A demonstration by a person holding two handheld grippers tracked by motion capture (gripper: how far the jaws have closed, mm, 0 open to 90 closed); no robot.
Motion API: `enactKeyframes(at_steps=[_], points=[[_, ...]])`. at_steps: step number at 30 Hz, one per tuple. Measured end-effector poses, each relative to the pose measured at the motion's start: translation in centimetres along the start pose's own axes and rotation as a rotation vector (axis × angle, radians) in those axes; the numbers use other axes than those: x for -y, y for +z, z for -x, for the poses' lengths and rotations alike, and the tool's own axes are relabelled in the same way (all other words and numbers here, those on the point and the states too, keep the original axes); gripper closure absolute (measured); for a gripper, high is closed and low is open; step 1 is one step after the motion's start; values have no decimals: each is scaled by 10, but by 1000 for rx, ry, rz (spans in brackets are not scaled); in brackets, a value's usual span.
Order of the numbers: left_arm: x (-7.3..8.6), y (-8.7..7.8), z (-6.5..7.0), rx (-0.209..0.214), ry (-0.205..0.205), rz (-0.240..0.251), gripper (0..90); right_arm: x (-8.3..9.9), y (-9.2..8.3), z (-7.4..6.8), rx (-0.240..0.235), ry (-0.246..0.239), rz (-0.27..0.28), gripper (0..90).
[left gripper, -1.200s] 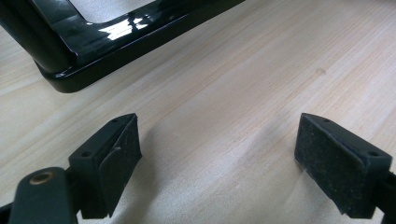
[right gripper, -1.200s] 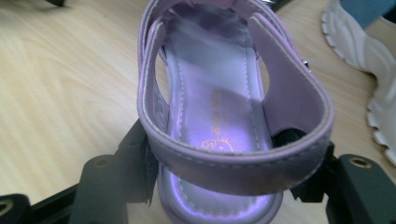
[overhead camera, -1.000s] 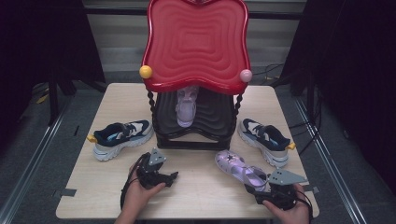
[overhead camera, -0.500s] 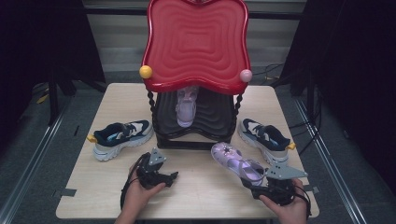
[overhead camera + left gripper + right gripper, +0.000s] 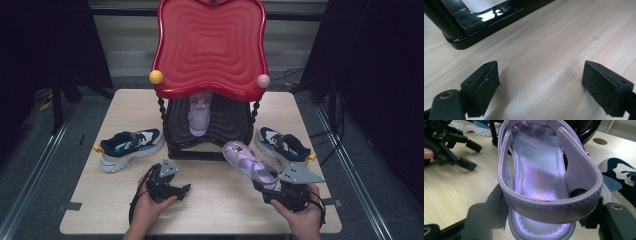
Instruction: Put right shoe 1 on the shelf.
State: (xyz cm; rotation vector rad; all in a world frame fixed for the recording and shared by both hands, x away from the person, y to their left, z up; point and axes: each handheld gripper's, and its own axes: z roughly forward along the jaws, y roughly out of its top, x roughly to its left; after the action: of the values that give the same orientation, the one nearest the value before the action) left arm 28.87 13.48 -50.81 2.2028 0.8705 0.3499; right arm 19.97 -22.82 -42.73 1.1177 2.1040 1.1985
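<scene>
A purple sandal (image 5: 249,161) hangs tilted above the table in front of the rack, toe toward the rack. My right gripper (image 5: 268,188) is shut on its heel. In the right gripper view the heel strap and insole of the sandal (image 5: 541,180) sit between the two black jaws. Its twin, a second purple sandal (image 5: 199,116), rests on the black lower shelf (image 5: 225,127) of the rack. My left gripper (image 5: 183,192) rests low on the table, open and holding nothing; over bare wood its pads (image 5: 487,82) stand wide apart.
The rack has a red wavy top (image 5: 210,45) and a black base (image 5: 471,23). A blue and white sneaker (image 5: 131,147) lies to its left, another sneaker (image 5: 282,145) to its right. The left gripper (image 5: 447,147) appears far off in the right gripper view.
My right gripper has risen and carried the purple sandal up toward the rack. The left hand has stayed where it was.
</scene>
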Motion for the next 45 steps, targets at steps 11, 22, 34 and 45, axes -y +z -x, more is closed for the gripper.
enactKeyframes(at_steps=[11, 22, 34, 45], points=[[0, 0, 0, 0, 0, 0, 139, -11, 16, -5, 34, 37, 36, 372], [0, 0, 0, 0, -1, -1, 139, -25, 31, -21, 118, 68, 101, 372], [0, 0, 0, -4, 1, -3, 140, -35, 52, -37, 224, 132, 114, 372], [0, 0, 0, -1, 0, -2, 141, -47, 71, -42, 332, 191, 153, 372]])
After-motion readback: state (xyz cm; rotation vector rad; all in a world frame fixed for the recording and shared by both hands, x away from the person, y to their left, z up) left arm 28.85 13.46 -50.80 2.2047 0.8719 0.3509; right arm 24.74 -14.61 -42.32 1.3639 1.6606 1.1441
